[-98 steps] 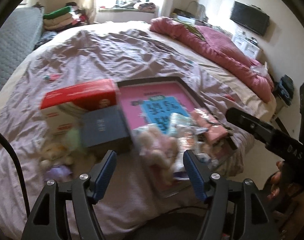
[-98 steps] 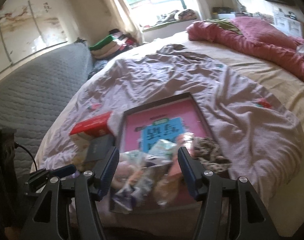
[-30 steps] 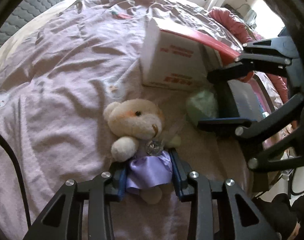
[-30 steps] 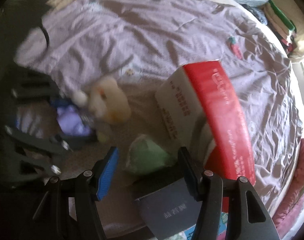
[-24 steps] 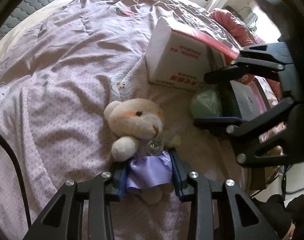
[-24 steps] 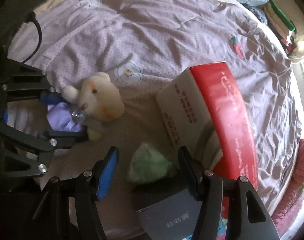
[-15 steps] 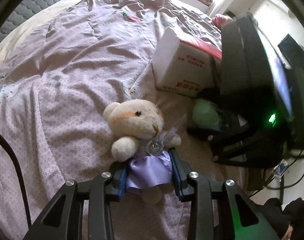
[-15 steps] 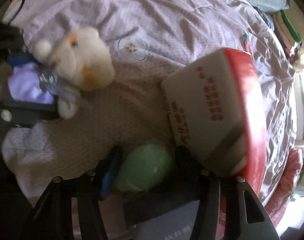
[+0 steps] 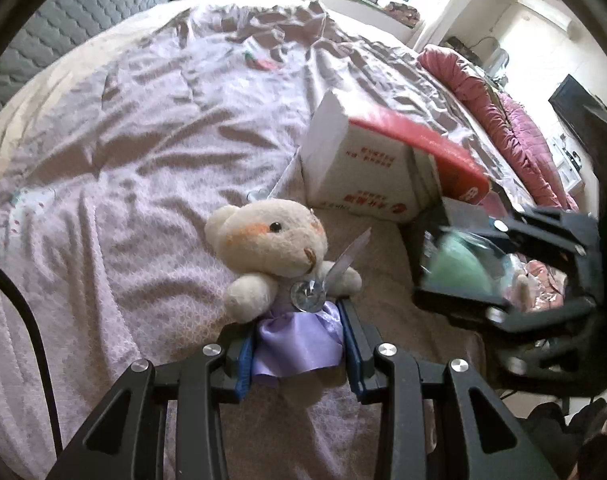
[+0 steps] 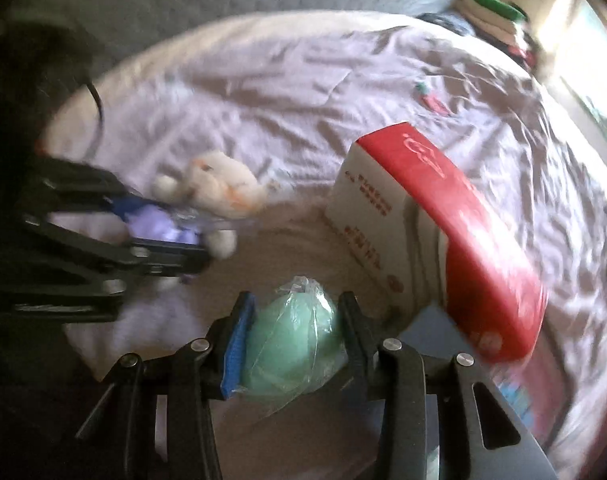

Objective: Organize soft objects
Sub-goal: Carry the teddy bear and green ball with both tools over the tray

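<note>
A cream teddy bear (image 9: 271, 240) in a purple satin dress hangs just above the lilac bedspread, and my left gripper (image 9: 297, 340) is shut on its dress. The bear (image 10: 219, 188) and that gripper also show at the left of the right wrist view. A soft green ball (image 10: 291, 340) wrapped in clear plastic sits between the pads of my right gripper (image 10: 293, 338), whose jaws are closing and press on both its sides. In the left wrist view the green ball (image 9: 459, 268) appears at the right inside the right gripper (image 9: 463, 276).
A white carton with a red lid (image 9: 379, 168) stands on the bed right beyond both toys; the carton (image 10: 435, 224) is close to my right gripper. A dark grey box (image 10: 435, 320) lies beside it. The rumpled lilac bedspread (image 9: 143, 128) stretches left; a pink duvet (image 9: 519, 132) lies far right.
My right gripper has closed around the green ball and lifted it off the bed, rolling as it went. The left gripper has risen a little with the bear.
</note>
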